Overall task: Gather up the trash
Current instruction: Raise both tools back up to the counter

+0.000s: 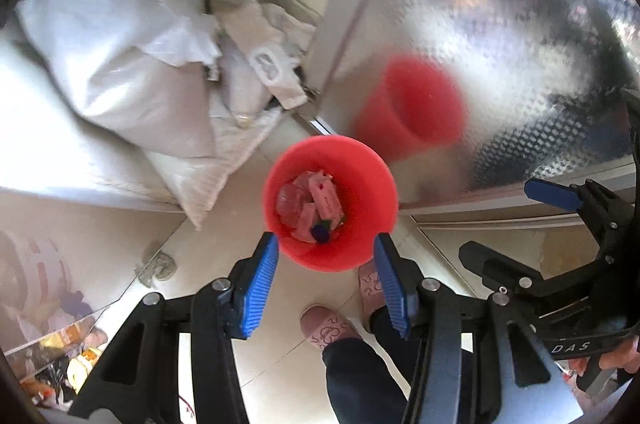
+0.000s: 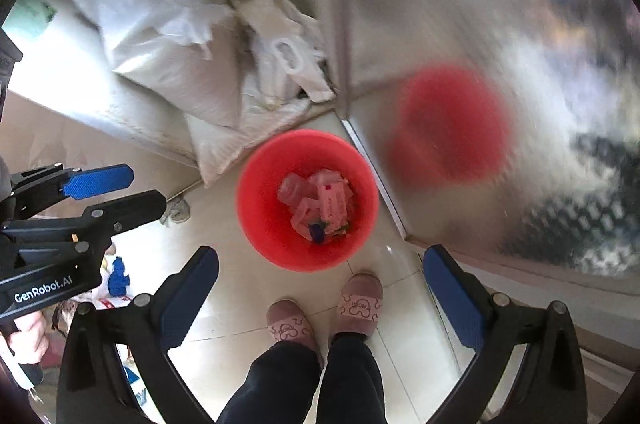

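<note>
Person's slippers (image 2: 320, 316) on tiled floor (image 2: 248, 288), just short of red bucket (image 2: 272, 224). Left gripper (image 1: 326, 244) above bucket's near rim, blue fingers (image 1: 260, 280) partly apart, nothing between them. Right gripper (image 2: 320, 260) above near side of bucket, fingers (image 2: 452, 284) spread wide, holding nothing. Bucket upright on floor; pink wrappers and scraps (image 2: 320, 204) lie in its bottom. Beyond bucket to left, white sacks (image 2: 172, 56) piled. Right of bucket, textured metal panel (image 2: 520, 24) carries blurred red reflection.
</note>
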Demonstrator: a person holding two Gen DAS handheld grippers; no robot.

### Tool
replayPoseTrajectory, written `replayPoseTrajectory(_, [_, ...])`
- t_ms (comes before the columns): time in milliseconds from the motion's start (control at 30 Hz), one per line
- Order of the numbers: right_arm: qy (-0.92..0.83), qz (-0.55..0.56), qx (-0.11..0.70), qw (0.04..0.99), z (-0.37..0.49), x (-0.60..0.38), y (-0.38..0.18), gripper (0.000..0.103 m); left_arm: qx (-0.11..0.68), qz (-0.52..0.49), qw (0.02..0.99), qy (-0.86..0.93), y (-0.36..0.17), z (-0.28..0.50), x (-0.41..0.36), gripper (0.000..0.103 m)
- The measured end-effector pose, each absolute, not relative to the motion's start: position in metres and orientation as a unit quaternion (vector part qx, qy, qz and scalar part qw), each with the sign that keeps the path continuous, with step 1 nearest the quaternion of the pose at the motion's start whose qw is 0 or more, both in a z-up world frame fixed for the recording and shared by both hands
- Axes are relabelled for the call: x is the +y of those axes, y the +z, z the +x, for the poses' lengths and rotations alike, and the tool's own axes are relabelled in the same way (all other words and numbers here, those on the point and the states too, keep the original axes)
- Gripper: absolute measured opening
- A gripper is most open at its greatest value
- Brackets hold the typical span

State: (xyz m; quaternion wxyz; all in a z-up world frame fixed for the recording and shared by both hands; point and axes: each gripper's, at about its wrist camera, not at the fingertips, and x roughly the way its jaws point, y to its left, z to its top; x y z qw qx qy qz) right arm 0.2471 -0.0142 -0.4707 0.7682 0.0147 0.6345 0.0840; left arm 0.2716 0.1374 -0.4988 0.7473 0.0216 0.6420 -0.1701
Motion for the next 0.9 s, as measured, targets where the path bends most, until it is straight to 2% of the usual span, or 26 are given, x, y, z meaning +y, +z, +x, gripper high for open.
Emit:
replayPoseTrajectory(300, [0.132,-0.019,0.616,0.776,0.238,0.011,-0.407,0.102,0.618,0.004,0.778,-0.111,-0.419,0.250,0.174,0.047])
replayPoseTrajectory(700, [0.136,-0.036,0.552,0.822,0.207,0.018,-0.251,0.102,0.560,-0.015,0.824,-0.088,-0.261,0.213,0.188,0.047])
replayPoseTrajectory(900, [0.132,-0.055,0.513,0.846,0.198,0.018,-0.191,0.102,0.546,-0.038,0.831,-0.097,-0.210,0.209,0.190,0.047])
